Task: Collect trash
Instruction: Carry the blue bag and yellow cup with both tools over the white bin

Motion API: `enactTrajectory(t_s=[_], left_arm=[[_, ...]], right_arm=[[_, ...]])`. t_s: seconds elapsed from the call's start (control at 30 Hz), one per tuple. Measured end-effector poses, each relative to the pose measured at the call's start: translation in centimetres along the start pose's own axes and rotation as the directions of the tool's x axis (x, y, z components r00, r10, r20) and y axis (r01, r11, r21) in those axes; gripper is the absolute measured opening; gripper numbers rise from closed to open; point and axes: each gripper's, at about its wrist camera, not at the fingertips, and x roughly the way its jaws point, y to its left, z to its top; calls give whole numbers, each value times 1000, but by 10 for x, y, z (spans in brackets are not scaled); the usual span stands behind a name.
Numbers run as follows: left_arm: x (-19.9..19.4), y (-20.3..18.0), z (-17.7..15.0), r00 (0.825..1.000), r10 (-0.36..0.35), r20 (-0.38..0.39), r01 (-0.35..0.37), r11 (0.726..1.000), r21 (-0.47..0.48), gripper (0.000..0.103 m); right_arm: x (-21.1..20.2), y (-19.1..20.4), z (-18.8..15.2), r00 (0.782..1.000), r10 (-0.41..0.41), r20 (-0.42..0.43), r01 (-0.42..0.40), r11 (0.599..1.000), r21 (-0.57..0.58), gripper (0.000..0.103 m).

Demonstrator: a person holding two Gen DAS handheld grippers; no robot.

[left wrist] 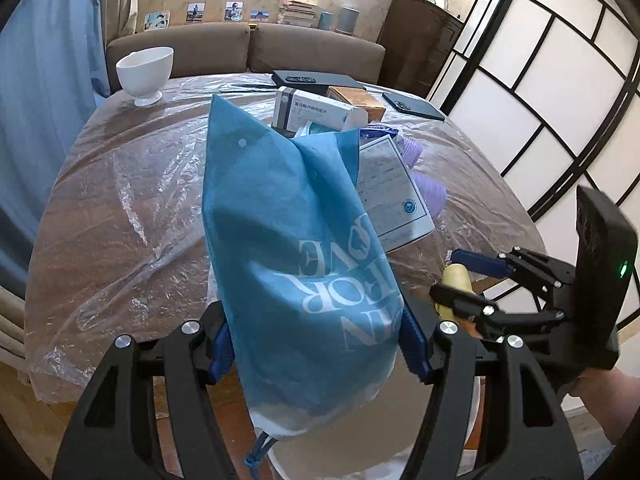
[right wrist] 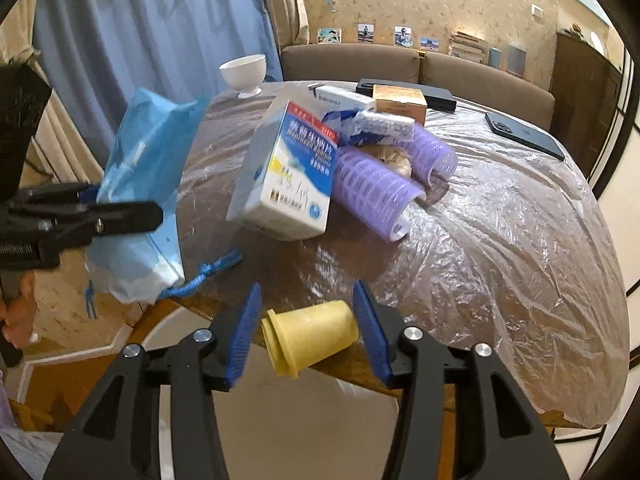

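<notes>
My left gripper (left wrist: 316, 344) is shut on a blue drawstring cloth bag (left wrist: 296, 240) with white lettering, held upright at the near edge of the table. In the right wrist view that bag (right wrist: 140, 184) hangs at the left, clamped by the left gripper (right wrist: 120, 210). A small yellow plastic cup (right wrist: 312, 336) lies tilted between the blue pads (right wrist: 244, 332) of my right gripper (right wrist: 306, 332), just off the table's near edge. A gap shows between the cup's rim and the left pad. In the left wrist view the right gripper (left wrist: 460, 284) and the cup (left wrist: 456, 280) sit right of the bag.
The round table (right wrist: 500, 220) is covered in crinkled plastic film. On it lie a white and blue medicine box (right wrist: 292, 176), purple hair rollers (right wrist: 372, 192), more boxes (right wrist: 396, 104), a phone (right wrist: 524, 136) and a white bowl (right wrist: 244, 74). A white round object (left wrist: 360, 440) sits below the bag.
</notes>
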Motion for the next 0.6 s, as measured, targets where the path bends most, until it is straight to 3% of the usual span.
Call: enactTrajectory(t_s=[0.37, 0.6], left_arm=[[-5, -2, -4, 1000, 1, 8, -1, 1000, 6, 66], [-12, -13, -14, 1000, -1, -8, 1, 999, 40, 66]], right_arm=[[-9, -3, -7, 997, 20, 68, -21, 1000, 18, 48], [-27, 2, -8, 999, 40, 29, -40, 999, 20, 48]])
